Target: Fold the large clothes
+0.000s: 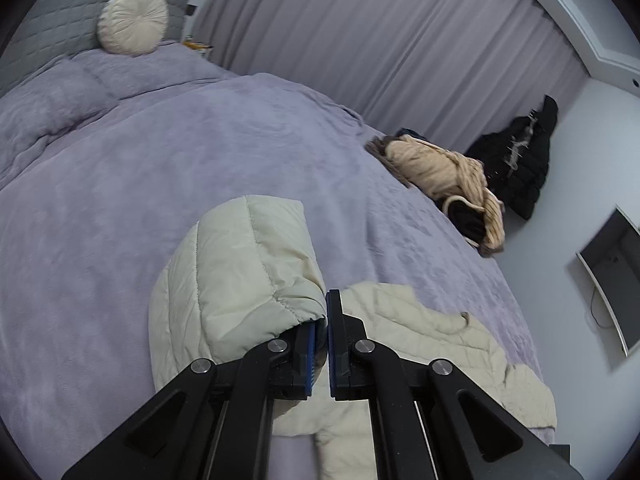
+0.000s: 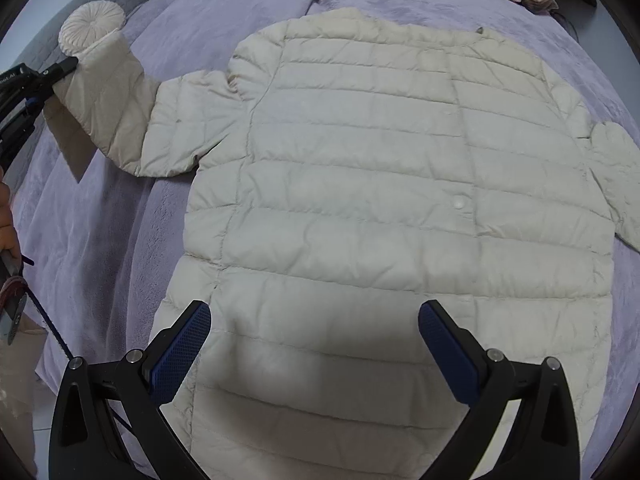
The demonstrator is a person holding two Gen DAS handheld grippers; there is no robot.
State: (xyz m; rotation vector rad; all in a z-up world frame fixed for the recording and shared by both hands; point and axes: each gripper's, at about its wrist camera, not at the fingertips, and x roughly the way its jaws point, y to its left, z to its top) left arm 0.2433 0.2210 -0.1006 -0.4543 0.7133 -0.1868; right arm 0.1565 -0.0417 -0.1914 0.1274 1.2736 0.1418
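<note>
A cream quilted puffer jacket point(image 2: 380, 184) lies flat, front up, on the purple bedspread point(image 2: 120, 240). My right gripper point(image 2: 314, 344) is open and empty, hovering just above the jacket's hem. My left gripper point(image 1: 327, 320) is shut on the cuff of the jacket's sleeve point(image 1: 240, 272) and holds it lifted off the bed. In the right wrist view that sleeve point(image 2: 108, 108) rises at the far left, held by the left gripper point(image 2: 60, 70). The other sleeve point(image 2: 616, 176) lies at the right edge.
A pile of beige and dark clothes point(image 1: 448, 176) sits at the bed's far corner. A round cream cushion point(image 1: 134, 19) leans on the grey headboard point(image 1: 60, 12). Grey curtains point(image 1: 380, 40) hang behind; a black coat point(image 1: 516, 160) hangs on the white wall.
</note>
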